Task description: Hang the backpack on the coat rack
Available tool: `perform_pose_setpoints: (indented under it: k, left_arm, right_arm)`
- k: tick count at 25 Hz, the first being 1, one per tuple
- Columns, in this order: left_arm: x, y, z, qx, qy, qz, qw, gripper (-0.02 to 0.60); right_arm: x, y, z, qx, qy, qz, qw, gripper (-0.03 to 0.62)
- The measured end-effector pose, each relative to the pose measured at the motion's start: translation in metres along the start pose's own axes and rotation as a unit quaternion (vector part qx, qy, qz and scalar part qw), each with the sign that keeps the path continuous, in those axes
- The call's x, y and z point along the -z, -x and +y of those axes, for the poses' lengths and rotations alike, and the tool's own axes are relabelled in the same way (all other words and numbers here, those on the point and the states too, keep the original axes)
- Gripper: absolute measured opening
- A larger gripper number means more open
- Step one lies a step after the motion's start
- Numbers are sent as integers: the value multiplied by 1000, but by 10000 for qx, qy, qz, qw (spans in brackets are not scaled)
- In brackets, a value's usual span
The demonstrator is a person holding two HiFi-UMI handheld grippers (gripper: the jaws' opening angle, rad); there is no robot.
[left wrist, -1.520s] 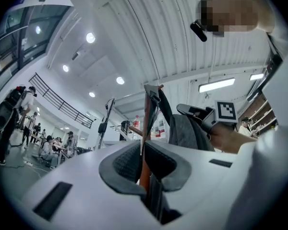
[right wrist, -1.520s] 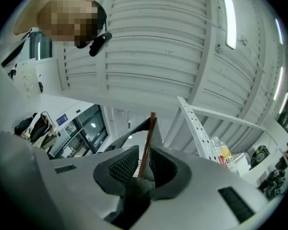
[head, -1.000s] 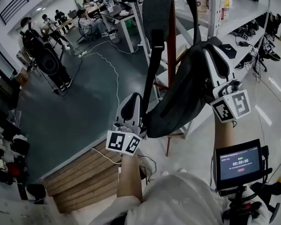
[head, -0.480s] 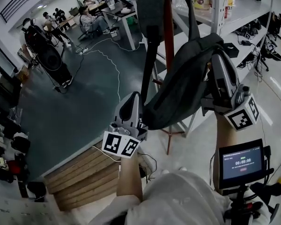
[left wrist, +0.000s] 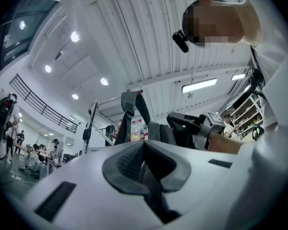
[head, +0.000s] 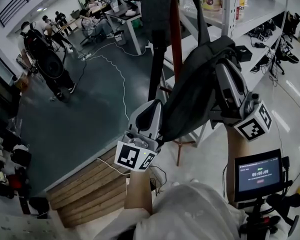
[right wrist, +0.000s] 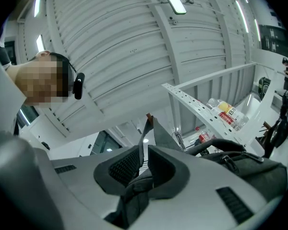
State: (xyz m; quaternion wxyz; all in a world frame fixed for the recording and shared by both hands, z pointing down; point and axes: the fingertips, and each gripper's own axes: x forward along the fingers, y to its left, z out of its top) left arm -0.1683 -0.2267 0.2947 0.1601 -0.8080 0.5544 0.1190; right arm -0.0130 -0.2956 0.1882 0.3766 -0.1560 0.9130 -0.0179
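A dark grey backpack [head: 195,91] hangs in the air between my two grippers, against the reddish-brown pole of the coat rack [head: 175,31]. Its long strap [head: 154,39] runs up past the top of the head view, beside the pole. My left gripper [head: 155,110] sits under the pack's lower left and is shut on dark strap fabric [left wrist: 151,195]. My right gripper [head: 219,68] is at the pack's right side, shut on grey fabric [right wrist: 134,190]. In the right gripper view the strap [right wrist: 158,134] rises to the rack's brown tip [right wrist: 148,116]. The rack's hooks are hidden.
White metal shelving [head: 250,15] with bottles stands right behind the rack. Wooden steps [head: 90,186] lie below my left arm. A small monitor [head: 258,173] on a stand is at lower right. A white cable [head: 121,79] crosses the dark floor; several people sit at desks [head: 97,19] far off.
My left gripper has moved right and slightly closer under the pack. The backpack has swung up and left, nearer the pole. My right gripper has twisted and barely shifted.
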Motion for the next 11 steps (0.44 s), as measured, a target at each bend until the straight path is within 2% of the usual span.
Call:
perform_pose_setpoints:
  k: [3,11]
  left_arm:
    - [1,-2,1,-55,-40,47,10000,8]
    - [4,0,3,-108,158,31,9998,8]
  right_arm:
    - [1,1,-1,19,-39,3,10000,66]
    - [1,6,-2,71,-128,-18,9999,66]
